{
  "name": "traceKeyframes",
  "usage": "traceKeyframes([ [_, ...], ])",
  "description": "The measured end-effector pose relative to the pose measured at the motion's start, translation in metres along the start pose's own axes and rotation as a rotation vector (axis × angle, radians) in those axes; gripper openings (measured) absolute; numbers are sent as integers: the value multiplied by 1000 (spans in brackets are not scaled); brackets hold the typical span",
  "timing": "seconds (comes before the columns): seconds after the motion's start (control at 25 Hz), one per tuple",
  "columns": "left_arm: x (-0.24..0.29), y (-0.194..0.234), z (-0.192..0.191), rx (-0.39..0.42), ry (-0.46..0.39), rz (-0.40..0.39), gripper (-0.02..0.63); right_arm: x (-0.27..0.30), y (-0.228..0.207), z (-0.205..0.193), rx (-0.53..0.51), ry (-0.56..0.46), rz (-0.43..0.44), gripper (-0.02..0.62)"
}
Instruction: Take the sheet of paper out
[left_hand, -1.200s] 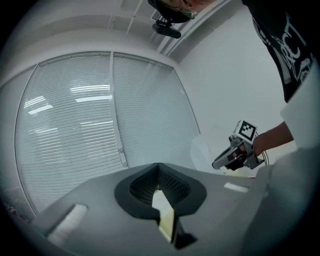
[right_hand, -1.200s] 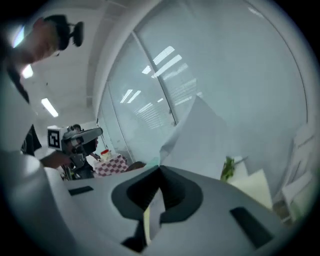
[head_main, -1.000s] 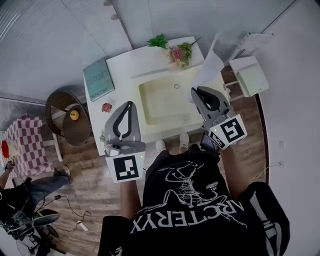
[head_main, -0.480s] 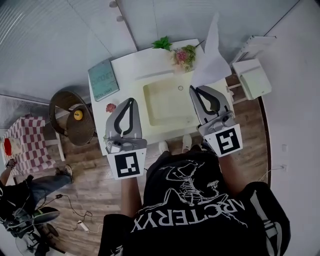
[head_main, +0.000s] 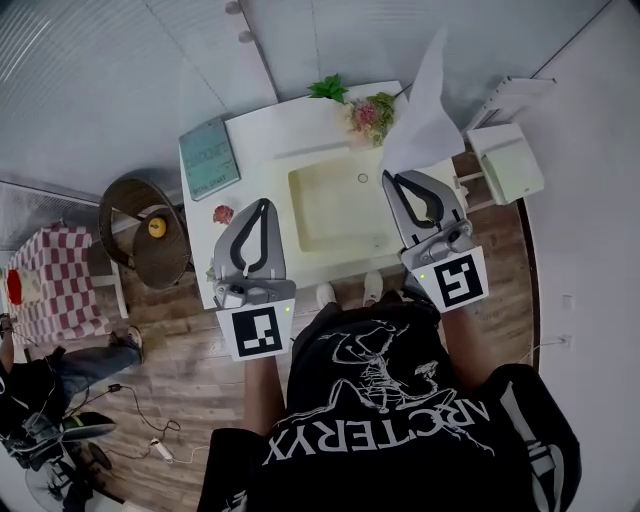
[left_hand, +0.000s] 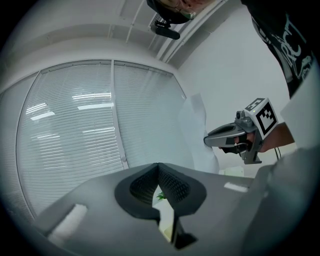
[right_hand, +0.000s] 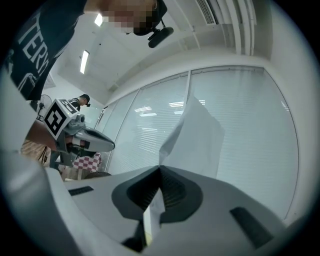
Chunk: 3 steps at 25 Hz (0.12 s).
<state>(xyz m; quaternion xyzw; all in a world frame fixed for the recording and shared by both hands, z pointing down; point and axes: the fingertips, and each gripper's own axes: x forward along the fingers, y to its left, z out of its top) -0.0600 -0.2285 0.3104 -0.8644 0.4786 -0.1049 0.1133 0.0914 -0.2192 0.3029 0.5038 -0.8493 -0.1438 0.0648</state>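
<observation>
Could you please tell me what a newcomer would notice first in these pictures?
The sheet of paper stands out first: it sticks up, creased, from the shut right gripper over the white table's right side. The left gripper, shut and empty, hangs over the table's front left edge.

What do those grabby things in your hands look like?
The left gripper and right gripper are grey, with curved jaws lined in black. Each carries a white cube with black square markers. The person's T-shirt is black with white print.
</observation>
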Motion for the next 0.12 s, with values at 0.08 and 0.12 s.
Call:
traceKeyframes([
  [0.08, -3, -1, 0, -2, 5, 0, 11, 0, 0, 1, -12, 1, 4, 12],
  [0.12, -4, -1, 1, -3, 8, 1, 11, 0, 1, 2, -19, 2, 6, 12],
])
